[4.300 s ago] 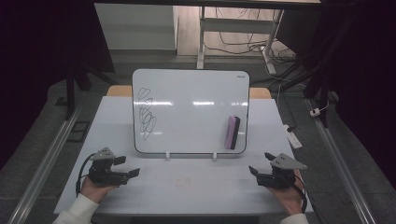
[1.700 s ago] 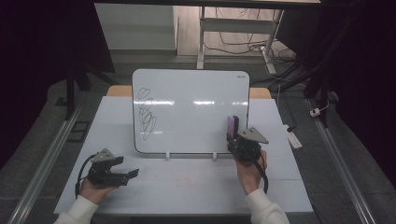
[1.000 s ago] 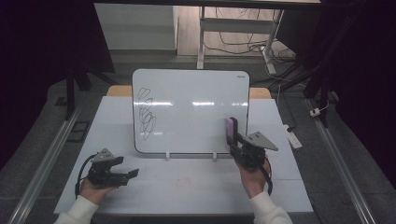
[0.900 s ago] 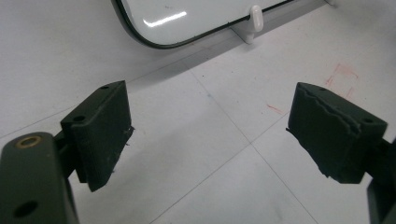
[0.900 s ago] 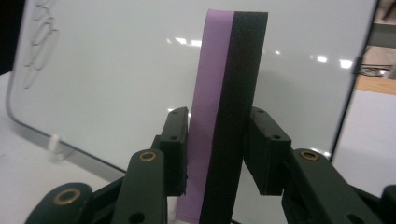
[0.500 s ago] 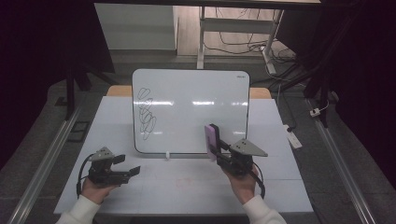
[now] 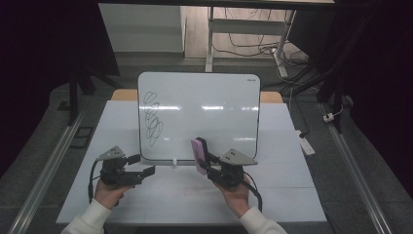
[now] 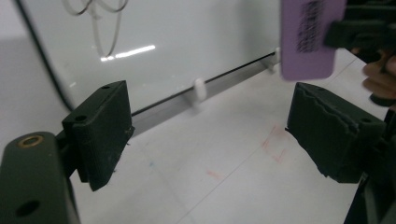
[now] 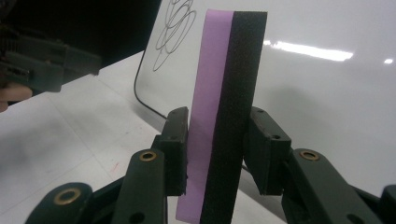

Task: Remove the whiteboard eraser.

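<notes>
Right tool (image 9: pixel 217 154): jaws clamped on the 2 faces of the purple-and-black rectangular foam eraser (image 7: pixel 198 155), held upright, clear of the white surface (image 7: pixel 195 195). Beyond and just ahead of this tool stands the propped white rectangular whiteboard (image 7: pixel 214 112); the black looping scribble (image 7: pixel 152 119) lies well off to the tool's left.

Left tool (image 7: pixel 141 170): jaws wide apart, holding nothing, low over the surface.

Assessment: eraser pickup complete. Outstanding: carry it across to the scribble and wipe; marks appear untouched.
</notes>
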{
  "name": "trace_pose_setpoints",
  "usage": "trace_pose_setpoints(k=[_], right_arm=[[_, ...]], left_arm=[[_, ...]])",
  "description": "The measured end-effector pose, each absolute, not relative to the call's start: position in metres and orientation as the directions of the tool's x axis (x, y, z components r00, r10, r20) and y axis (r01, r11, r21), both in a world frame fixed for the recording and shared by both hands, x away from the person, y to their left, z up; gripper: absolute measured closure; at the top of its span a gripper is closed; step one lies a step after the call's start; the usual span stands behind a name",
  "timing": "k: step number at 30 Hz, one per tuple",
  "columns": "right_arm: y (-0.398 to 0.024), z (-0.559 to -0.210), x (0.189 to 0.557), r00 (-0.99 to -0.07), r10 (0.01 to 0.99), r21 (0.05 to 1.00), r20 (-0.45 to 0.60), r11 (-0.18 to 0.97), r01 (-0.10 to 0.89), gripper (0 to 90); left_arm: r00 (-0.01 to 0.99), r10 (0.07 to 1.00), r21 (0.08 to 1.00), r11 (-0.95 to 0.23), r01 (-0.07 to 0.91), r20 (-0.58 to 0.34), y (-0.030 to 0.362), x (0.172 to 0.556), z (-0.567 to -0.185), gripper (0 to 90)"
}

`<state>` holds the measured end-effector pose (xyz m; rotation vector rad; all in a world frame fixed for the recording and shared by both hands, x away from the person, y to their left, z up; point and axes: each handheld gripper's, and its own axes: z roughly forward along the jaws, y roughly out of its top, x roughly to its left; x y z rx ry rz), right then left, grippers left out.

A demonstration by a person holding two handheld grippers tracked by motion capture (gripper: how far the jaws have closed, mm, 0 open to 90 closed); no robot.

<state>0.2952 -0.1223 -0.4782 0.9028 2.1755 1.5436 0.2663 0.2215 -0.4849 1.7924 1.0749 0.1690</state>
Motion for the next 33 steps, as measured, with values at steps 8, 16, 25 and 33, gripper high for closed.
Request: trace_pose_setpoints(k=[8, 16, 25, 33], right_arm=[[-0.110, -0.485, 0.293, -0.768, 0.633, 0.923, 0.093, 0.235, 0.305, 61.6], [-0.101, -0.489, 0.290, -0.783, 0.614, 0.925, 0.100, 0.234, 0.301, 61.7], [-0.095, -0.490, 0.288, -0.793, 0.600, 0.930, 0.110, 0.220, 0.295, 61.8], [-0.092, -0.491, 0.284, -0.803, 0.586, 0.937, 0.104, 0.213, 0.276, 61.8]], left_arm=[[0.630, 0.697, 0.802, -0.133, 0.583, -0.343, 0.197, 0.279, -0.478, 15.1], [0.657, 0.669, 0.804, -0.147, 0.576, -0.348, 0.176, 0.289, -0.475, 14.8], [0.677, 0.631, 0.805, -0.136, 0.578, -0.379, 0.162, 0.295, -0.474, 16.1], [0.692, 0.599, 0.801, -0.133, 0.583, -0.404, 0.152, 0.300, -0.476, 21.2]])
